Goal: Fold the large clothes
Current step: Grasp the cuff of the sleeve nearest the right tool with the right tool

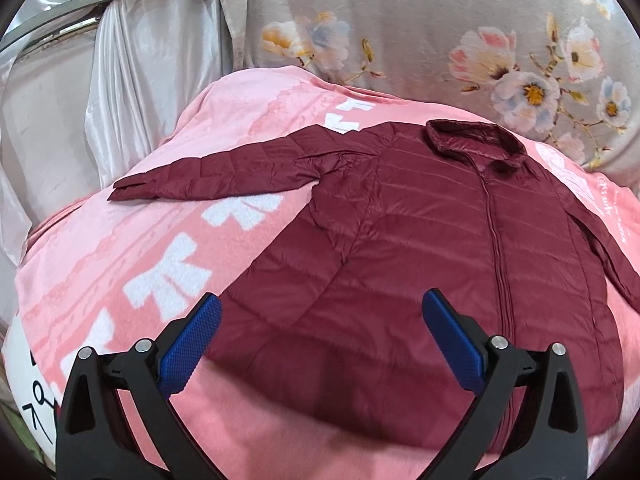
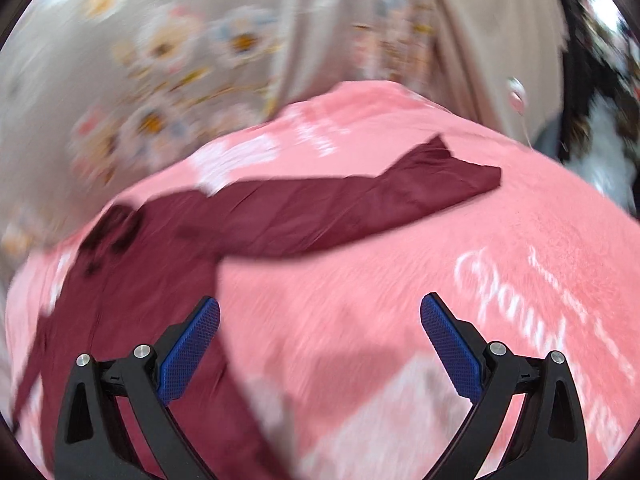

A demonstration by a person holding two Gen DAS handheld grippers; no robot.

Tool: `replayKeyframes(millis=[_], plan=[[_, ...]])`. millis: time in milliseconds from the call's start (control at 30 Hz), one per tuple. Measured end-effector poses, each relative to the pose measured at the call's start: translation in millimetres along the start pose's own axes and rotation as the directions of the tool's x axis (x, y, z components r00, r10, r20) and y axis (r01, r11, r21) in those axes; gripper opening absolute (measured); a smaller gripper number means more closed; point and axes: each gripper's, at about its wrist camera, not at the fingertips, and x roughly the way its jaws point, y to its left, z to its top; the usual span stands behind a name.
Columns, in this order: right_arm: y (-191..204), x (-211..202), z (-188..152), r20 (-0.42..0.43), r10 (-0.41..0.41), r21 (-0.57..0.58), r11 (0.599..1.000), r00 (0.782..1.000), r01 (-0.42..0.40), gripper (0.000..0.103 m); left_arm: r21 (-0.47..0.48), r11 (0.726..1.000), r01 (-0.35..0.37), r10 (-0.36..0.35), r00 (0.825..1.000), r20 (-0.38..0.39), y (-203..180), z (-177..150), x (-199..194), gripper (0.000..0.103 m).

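We are looking at a maroon quilted jacket (image 1: 440,248) lying flat and front-up on a pink blanket (image 1: 120,248), its zip closed up the middle and its collar (image 1: 472,140) pointing away from us. In the left wrist view, one sleeve (image 1: 216,172) is stretching straight out to the left across the blanket, while the other sleeve is running down along the jacket's right edge. The blanket is carrying large white block shapes that may be letters or characters, but we are not managing to read them; at its right edge a patch of white cursive script (image 1: 600,208) is showing, too small and warped for us to make out. In the right wrist view, more white cursive writing (image 2: 532,300) is running across the pink blanket, and motion blur is keeping us from reading it. That blurred view is also showing the jacket (image 2: 132,272) at the left with a sleeve (image 2: 360,204) reaching out to the right over the blanket. Behind the blanket a grey floral cloth (image 1: 400,28) is hanging, with a shiny white drape (image 1: 132,80) beside it at the left. We are holding the left gripper (image 1: 320,312) above the jacket's lower hem, its blue pads spread wide and gripping nothing. We are holding the right gripper (image 2: 320,312) over bare pink blanket just beside the jacket, likewise spread wide and empty.
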Motion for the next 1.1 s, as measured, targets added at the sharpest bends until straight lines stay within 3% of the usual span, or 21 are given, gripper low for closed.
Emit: replayKeyframes(millis=[133,267,333,400,433,467,667,933,1100], plan=[[-18.9,59.0,39.3,-0.022,-0.078,0.132,0.988,0.997,0.081,0.098,-0.002,1.000,-0.009,0.009,1.000,0.003,-10.4,10.6,18.5,0.098],[-17.1,106.8,62.2,-0.047,-0.160,0.129,0.978,0.986,0.165,0.098,0.003,1.000,-0.024,0.024,1.000,-0.010,-21.7,13.8,41.5,0.098],[-15.6,128.6,71.4,-0.052,-0.237,0.108,0.964,0.970,0.242,0.098,0.006,1.000,-0.028,0.028,0.999,-0.023,-25.7,12.2,50.5,0.098],[-18.3,142.7,76.0,-0.067,-0.292,0.089,0.951,0.954,0.297,0.091,0.013,0.999,-0.032,0.033,0.999,-0.036,-30.2,9.1,60.6,0.098],[-22.1,147.8,76.6,-0.080,-0.304,0.082,0.947,0.949,0.310,0.080,0.019,0.999,-0.034,0.034,0.999,-0.041,-32.0,7.3,64.3,0.098],[-26.9,149.3,75.4,-0.085,-0.303,0.082,0.947,0.949,0.310,0.070,0.026,0.999,-0.037,0.038,0.998,-0.046,-33.8,5.5,68.1,0.098],[-53.2,124.2,59.4,-0.063,-0.196,0.135,0.970,0.979,0.203,0.034,0.036,0.998,-0.047,0.050,0.994,-0.093,-36.4,-6.3,87.2,0.098],[-82.2,81.4,14.9,-0.116,-0.114,0.234,0.962,0.987,0.139,0.035,0.015,0.999,-0.031,0.033,0.994,-0.101,-31.8,-16.1,91.1,0.098],[-88.2,75.7,20.4,-0.087,-0.120,0.267,0.954,0.989,0.139,0.037,0.006,1.000,-0.022,0.023,0.995,-0.094,-30.4,-18.0,90.8,0.098]])
